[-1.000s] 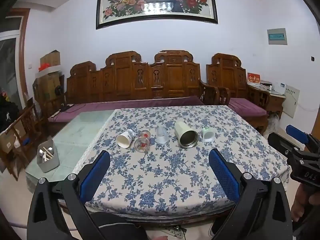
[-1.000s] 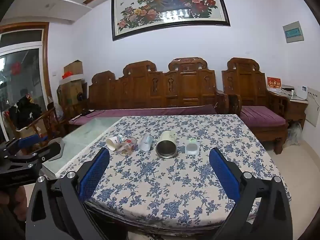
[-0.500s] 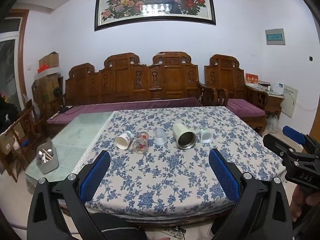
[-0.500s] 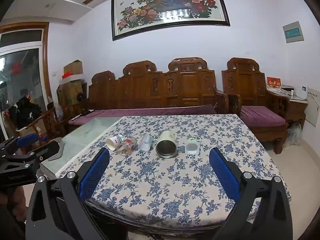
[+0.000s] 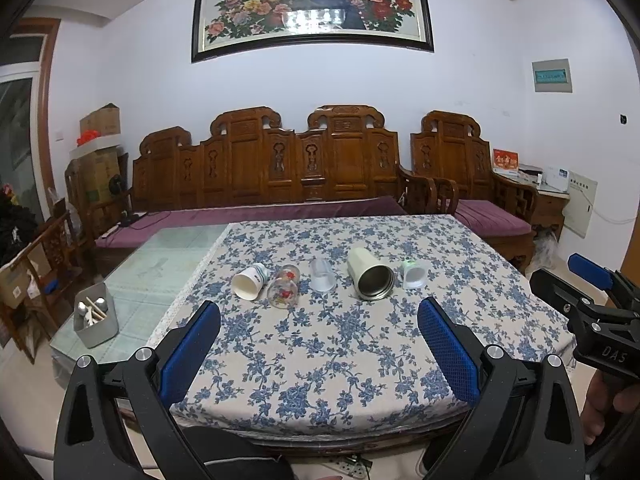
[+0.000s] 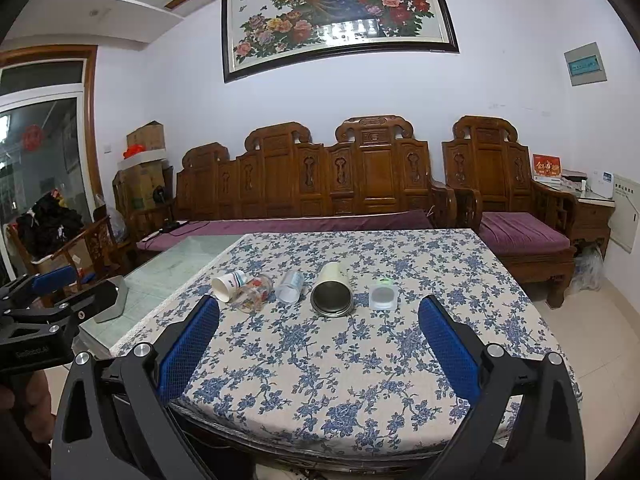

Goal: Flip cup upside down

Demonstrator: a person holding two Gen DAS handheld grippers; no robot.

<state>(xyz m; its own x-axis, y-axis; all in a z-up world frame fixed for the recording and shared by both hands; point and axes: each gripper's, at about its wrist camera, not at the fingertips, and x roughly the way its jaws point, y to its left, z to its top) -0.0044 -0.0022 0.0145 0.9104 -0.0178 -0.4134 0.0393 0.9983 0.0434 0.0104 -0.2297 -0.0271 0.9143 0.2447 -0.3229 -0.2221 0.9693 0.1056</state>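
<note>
Five cups lie on their sides in a rough row across the middle of the flowered tablecloth (image 5: pixel 320 360), mouths turned toward the near edge where the person stands: a white paper cup (image 5: pixel 249 281) at the left end, a printed glass (image 5: pixel 284 292) touching or just beside it, a clear plastic cup (image 5: pixel 322 276), a large cream tumbler with a metal rim (image 5: pixel 370 278), and a small white cup with a green mark (image 5: pixel 413 275) at the right end. None is upright and none is inverted, so no flip appears done; the task names one cup without saying which, and I cannot tell which is meant. The left gripper (image 5: pixel 318 344) hangs over the near edge of the table with its blue-padded fingers (image 5: pixel 188 354) spread wide and nothing between them. The right gripper (image 6: pixel 318 344) is likewise spread and empty, well short of the row and pointed roughly at the tumbler. Each tool shows at the margin of the other's view, so the two are held side by side, apart. Judgement: both are kept wide in readiness for an approach, the reach not yet made. The cups being laid mouth-forward, a grasp across the body seems the practical entry; the tumbler and glass may roll if nudged. A grey caddy of utensils (image 5: pixel 96 316) stands on the uncovered glass top (image 5: pixel 168 256) to the left
</note>
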